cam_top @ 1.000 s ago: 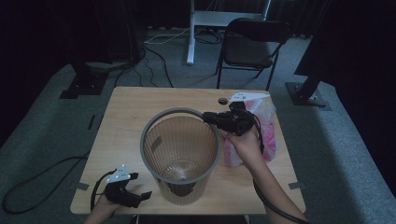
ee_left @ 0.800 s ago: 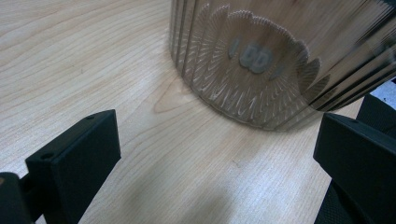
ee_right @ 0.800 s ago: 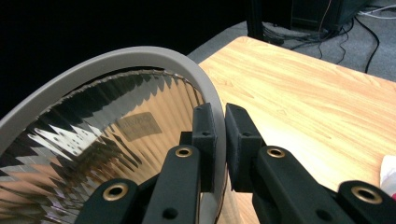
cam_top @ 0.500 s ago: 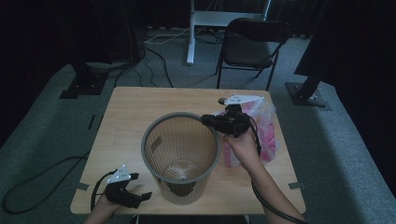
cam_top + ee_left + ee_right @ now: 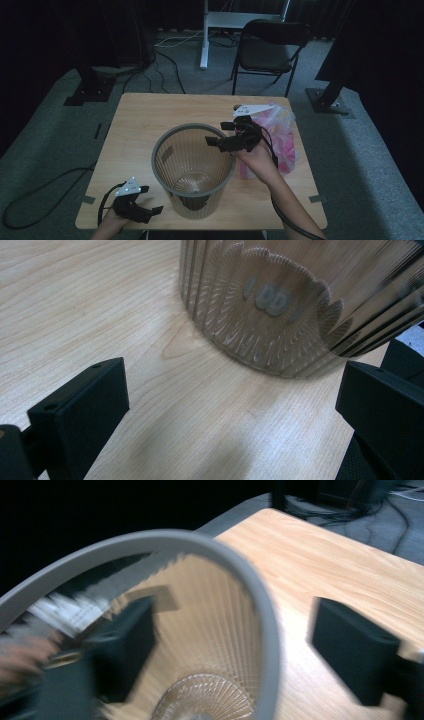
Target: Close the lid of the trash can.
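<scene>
Down at the near left corner of the bench (image 5: pixel 135 115): left hand-held gripper (image 5: pixel 145 212), resting low just above the wood, held by a hand coming in from the near edge, grey three-cornered plate on top. Jaws spread wide, nothing between them, pointed toward the foot of the basket. Seen along those jaws in the left gripper view (image 5: pixel 225 415): bare wood grain between the two black blocks, and beyond them the ribbed, see-through base of the wastebasket (image 5: pixel 280 305), close ahead but apart.

Further right, standing upright near the middle of the near edge: wastebasket (image 5: pixel 194 170), round, grey-rimmed, translucent ribbed wall, bottom visible through the open mouth. Looks empty apart from a small pale speck low on the floor of it, too small to make out.

Right again, at the rim's far right side: right hand-held gripper (image 5: pixel 221 136), carried by a hand and forearm reaching in from the near right corner. Jaws just sprung apart, now standing wide, tips over the rim and pointing left across the mouth. Nothing between them. Confirmed in the right gripper view (image 5: pixel 230 650), though blurred: grey rim (image 5: pixel 250 590) curving up between the two separated jaws, one jaw over the inside, the other outside over the wood.

Lastly, near the right edge, just behind that hand: crumpled plastic bag (image 5: pixel 282 132), clear with pink showing, lying on the bench.
</scene>
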Motion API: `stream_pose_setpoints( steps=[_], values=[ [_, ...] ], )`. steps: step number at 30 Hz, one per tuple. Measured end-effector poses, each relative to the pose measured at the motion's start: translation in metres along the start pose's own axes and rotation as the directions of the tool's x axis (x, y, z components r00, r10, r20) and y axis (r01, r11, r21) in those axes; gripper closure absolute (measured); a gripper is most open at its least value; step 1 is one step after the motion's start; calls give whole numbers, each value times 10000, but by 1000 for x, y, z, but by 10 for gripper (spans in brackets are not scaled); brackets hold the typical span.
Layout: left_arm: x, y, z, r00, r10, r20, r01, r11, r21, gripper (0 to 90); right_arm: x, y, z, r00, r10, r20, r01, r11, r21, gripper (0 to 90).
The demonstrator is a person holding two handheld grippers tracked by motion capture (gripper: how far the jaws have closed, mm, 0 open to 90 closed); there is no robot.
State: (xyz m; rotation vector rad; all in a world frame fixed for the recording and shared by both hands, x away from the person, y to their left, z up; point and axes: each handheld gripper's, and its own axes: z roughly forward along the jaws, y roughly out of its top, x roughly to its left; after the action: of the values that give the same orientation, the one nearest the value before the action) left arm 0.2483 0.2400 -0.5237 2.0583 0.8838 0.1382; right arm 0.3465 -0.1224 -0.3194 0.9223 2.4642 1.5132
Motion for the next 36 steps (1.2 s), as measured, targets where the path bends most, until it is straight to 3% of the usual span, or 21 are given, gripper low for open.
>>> stream_pose_setpoints(
  steps=[3, 9, 20, 36],
  values=[
    [0, 0, -1, 10000, -51, -78, 51, 10000, -58, 6, 5, -1, 0, 9998, -182, 59, 182, 9998, -72, 115],
    [-1, 0, -5, 9981, -162, -595, 142, 9993, -336, 7, 9, -3, -8, 9986, -333, 413, 372, 9946, -967, 115],
    [3, -2, -4, 9959, -356, -831, 350, 9993, -91, 7, 11, -10, -15, 9959, -485, 762, 570, 9919, -1133, 115],
    [5, -3, -5, 9948, -523, -878, 520, 9986, -50, 7, 6, -19, -38, 9860, 109, 1663, 206, 9822, -1867, 116]
  ],
)
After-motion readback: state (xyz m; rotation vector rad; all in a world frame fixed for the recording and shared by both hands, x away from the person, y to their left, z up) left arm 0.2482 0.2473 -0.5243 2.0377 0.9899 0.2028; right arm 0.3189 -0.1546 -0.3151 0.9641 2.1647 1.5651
